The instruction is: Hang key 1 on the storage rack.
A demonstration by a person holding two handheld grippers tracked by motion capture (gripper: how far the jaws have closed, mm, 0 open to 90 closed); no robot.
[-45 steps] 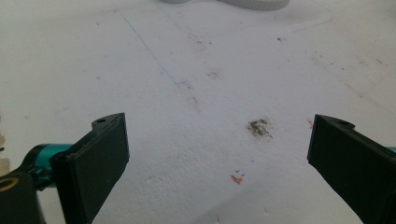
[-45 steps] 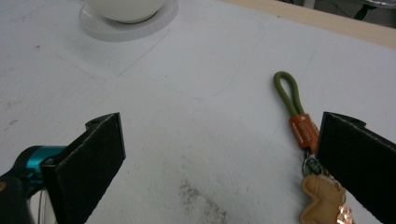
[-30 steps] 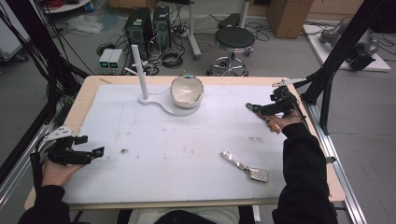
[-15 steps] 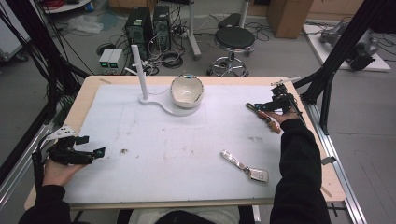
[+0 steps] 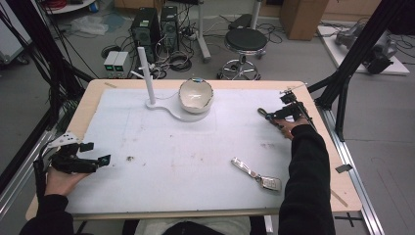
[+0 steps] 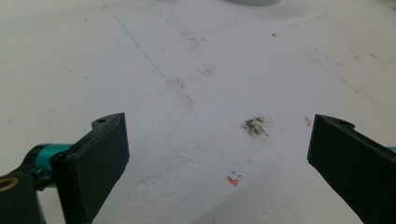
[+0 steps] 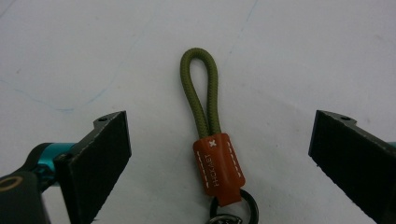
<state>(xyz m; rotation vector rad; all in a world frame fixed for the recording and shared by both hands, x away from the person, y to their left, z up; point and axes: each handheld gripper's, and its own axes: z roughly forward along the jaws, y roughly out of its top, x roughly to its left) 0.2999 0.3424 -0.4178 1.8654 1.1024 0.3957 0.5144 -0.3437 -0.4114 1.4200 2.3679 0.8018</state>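
The key strap (image 7: 205, 116), an olive cord loop with an orange leather tab stitched in white and a dark ring at its near end, lies flat on the white bench (image 5: 195, 161) near the right edge, toward the far right corner. In my right gripper view it sits between my two black fingers (image 7: 100, 158), which stand wide apart on either side without touching it; they have just been closing a little, with the strap in the gap but not pressed. From above, my right gripper (image 5: 275, 116) is low over that spot, though the strap itself is too small there for me to make out surely. Nearer the front edge, right of the middle, lies a silver key fob (image 5: 257, 175). At the far edge stand a white bowl (image 5: 195, 95) and a white post (image 5: 146, 73) on one base. My left gripper (image 5: 93, 159) rests near the left front corner, its fingers (image 6: 93, 163) spread open over bare, stained bench.
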